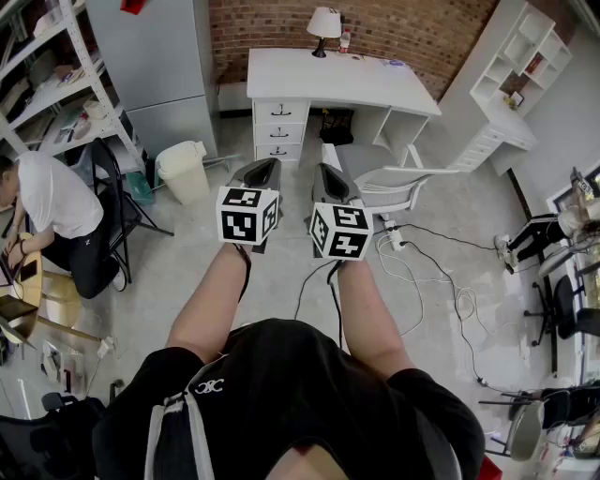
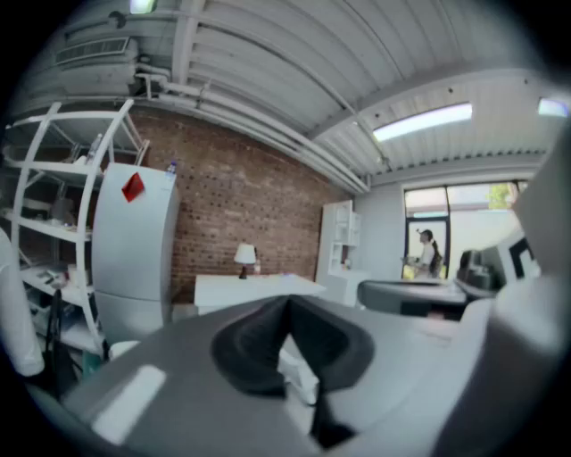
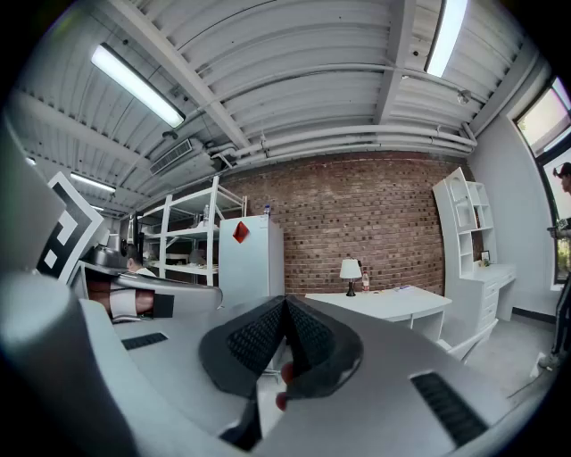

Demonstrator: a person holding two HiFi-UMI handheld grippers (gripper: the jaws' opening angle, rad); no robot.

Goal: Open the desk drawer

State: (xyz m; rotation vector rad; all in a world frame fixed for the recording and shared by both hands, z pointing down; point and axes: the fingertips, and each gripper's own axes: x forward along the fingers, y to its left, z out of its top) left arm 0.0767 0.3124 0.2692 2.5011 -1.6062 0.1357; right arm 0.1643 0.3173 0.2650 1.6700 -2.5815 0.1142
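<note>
The white desk (image 1: 337, 75) stands far ahead against the brick wall, with a stack of three drawers (image 1: 279, 131) under its left end, all closed. I hold both grippers side by side in front of my chest, well short of the desk. The left gripper (image 1: 263, 165) (image 2: 287, 302) is shut with nothing between its pads. Beside it, the right gripper (image 1: 326, 171) (image 3: 285, 302) is also shut and empty. The desk (image 2: 254, 287) (image 3: 393, 305) shows small beyond the jaw tips in both gripper views.
A white chair (image 1: 394, 183) stands in front of the desk's right half. A cream bin (image 1: 183, 171) sits left of the drawers. A person (image 1: 56, 202) sits at the left. Cables (image 1: 422, 272) trail over the floor at the right. A lamp (image 1: 324, 23) is on the desk.
</note>
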